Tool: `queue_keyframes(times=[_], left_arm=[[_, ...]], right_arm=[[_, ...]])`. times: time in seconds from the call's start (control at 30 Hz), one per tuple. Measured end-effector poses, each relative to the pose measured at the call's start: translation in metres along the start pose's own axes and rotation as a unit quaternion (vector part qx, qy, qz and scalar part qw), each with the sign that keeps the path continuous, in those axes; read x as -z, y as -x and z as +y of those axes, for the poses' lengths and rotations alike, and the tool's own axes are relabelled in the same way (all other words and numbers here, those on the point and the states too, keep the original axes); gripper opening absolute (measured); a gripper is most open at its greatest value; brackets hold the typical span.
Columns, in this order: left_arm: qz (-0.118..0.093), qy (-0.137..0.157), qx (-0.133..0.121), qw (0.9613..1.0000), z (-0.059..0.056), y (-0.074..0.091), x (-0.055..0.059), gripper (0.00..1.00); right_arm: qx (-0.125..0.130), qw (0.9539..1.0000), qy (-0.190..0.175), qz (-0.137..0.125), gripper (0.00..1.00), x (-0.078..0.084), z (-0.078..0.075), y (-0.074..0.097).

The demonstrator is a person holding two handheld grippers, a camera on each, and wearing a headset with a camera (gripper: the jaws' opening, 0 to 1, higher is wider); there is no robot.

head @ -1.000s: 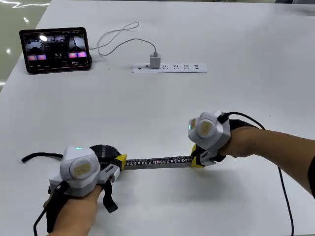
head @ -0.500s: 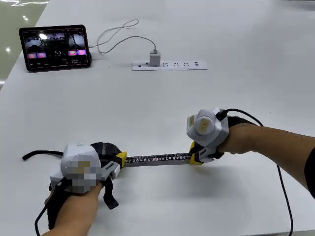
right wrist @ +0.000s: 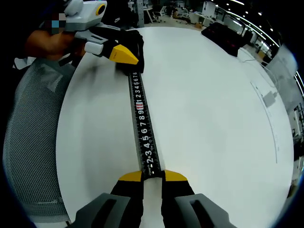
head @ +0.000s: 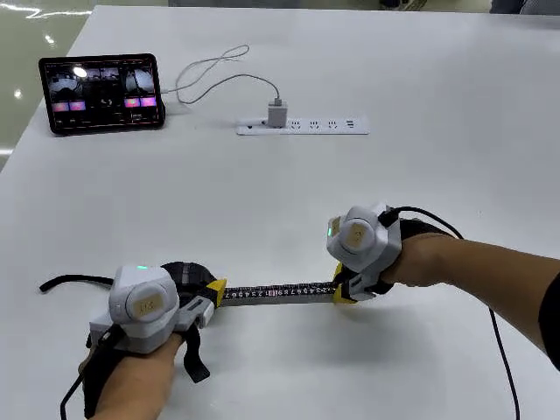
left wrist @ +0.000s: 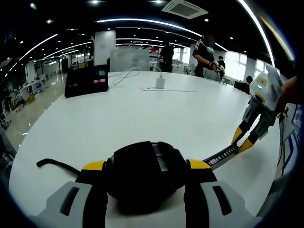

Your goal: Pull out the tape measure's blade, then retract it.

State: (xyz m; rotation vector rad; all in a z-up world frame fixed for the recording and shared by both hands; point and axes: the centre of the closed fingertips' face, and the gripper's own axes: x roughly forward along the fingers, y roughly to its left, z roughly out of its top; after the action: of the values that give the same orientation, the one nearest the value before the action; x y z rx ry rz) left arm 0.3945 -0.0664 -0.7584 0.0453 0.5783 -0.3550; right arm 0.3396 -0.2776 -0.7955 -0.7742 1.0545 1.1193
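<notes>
We have the case (head: 184, 273) clamped in the left gripper (left wrist: 145, 165), down on the table (head: 350, 192), and the right gripper (right wrist: 153, 176) pinched on the blade (right wrist: 141, 123) at its tip. The blade lies straight and low between them, left to right, so any travel follows that line, and the right gripper seems the one to make it. Open table runs on rightward; the tablet (head: 102, 92) and power strip (head: 302, 127) sit well apart

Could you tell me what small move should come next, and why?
Probably ease the right claw toward the black rounded tape measure case so the dark numbered blade retracts: it is already drawn out, tip pinched, case held by the left claw.
</notes>
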Motion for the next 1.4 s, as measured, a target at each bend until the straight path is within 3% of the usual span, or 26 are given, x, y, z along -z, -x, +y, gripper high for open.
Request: queue_keyframes(times=[0.17, 0.43, 1.4], left_arm=[[0.000, 0.001, -0.001, 1.0000, 0.000, 0.000, 0.000, 0.61], [0.000, 0.001, -0.001, 1.0000, 0.000, 0.000, 0.000, 0.61], [0.001, 0.000, -0.001, 1.0000, 0.000, 0.000, 0.000, 0.61]], right_arm=[[-0.008, 0.9998, 0.020, -0.004, 0.10, -0.002, 0.000, 0.000], [-0.005, 1.0000, 0.005, -0.006, 0.09, -0.004, 0.001, -0.001], [-0.005, 1.0000, 0.001, -0.008, 0.10, -0.014, 0.002, -0.005]])
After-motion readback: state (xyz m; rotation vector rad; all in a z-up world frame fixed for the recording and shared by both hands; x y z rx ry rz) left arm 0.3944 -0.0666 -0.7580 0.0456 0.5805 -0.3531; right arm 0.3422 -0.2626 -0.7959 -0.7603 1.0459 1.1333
